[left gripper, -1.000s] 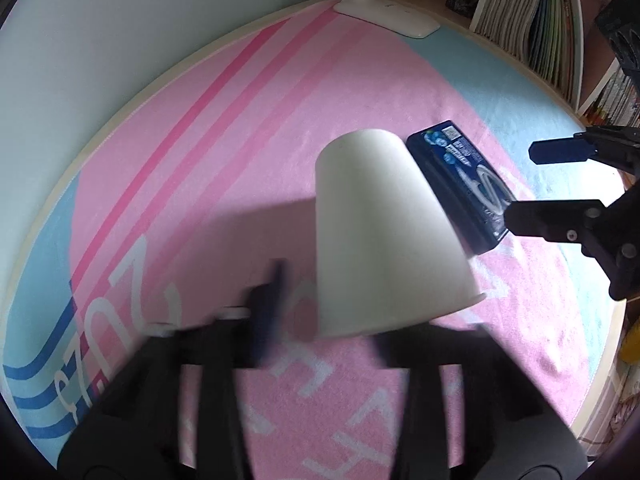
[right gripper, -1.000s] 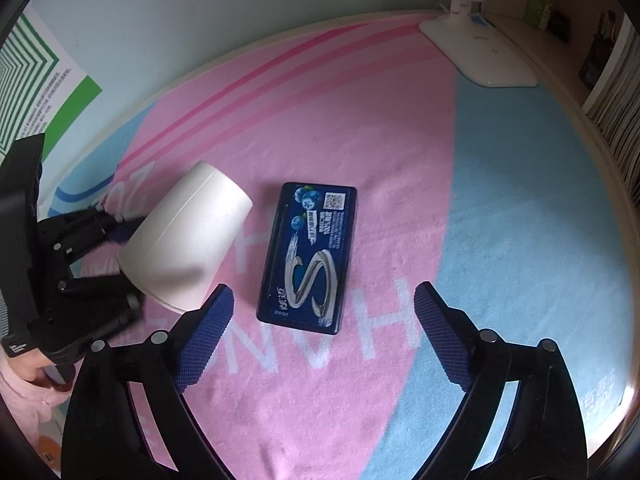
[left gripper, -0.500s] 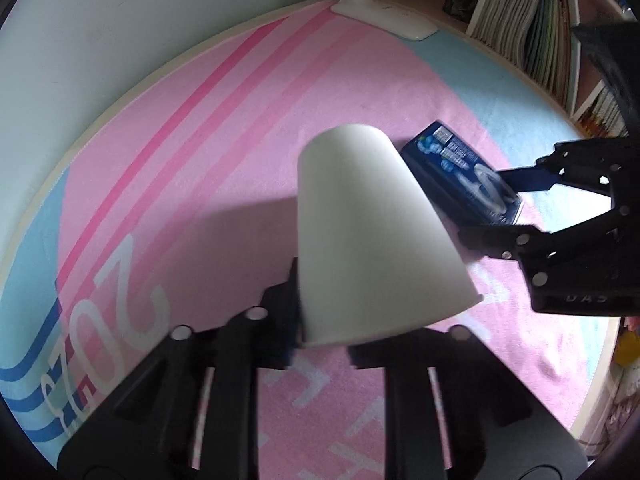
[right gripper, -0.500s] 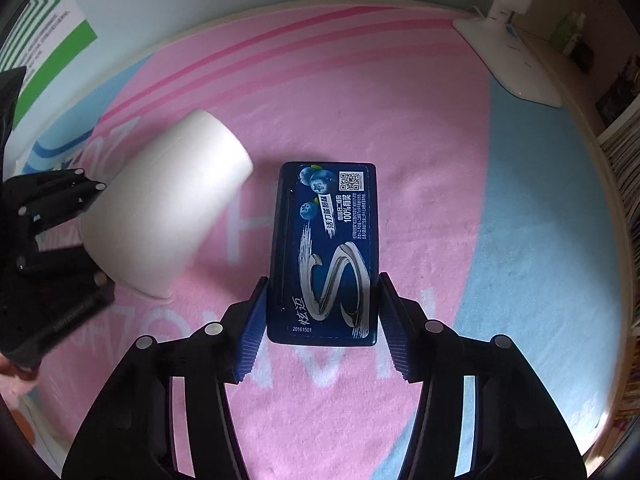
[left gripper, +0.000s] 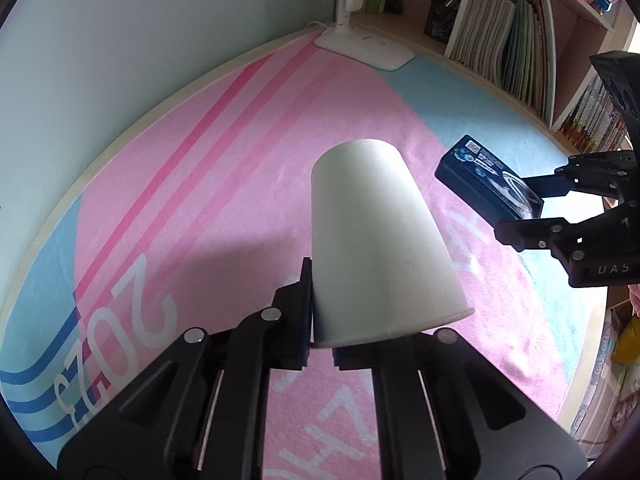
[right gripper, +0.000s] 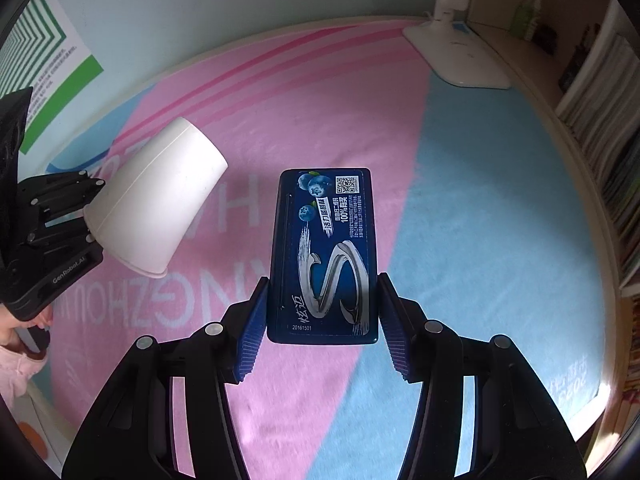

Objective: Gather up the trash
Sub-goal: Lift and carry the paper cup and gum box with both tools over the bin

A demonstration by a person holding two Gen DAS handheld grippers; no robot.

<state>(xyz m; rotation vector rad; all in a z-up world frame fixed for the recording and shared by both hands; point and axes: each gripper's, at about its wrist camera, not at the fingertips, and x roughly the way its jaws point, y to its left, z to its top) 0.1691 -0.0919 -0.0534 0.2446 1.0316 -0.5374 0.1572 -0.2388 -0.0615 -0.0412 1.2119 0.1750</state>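
The left gripper (left gripper: pixel 320 332) is clamped on the cup (left gripper: pixel 380 248) at its rim end, base pointing away, lifted off the counter (left gripper: pixel 224 184). The right gripper (right gripper: pixel 322 316) pinches the box (right gripper: pixel 324 256) by its long edges — both raised, probably for carrying to a bin.

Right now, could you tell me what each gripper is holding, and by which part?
The left gripper holds the white paper cup by its rim end. The right gripper holds the blue gum pack by the long sides near its lower end.
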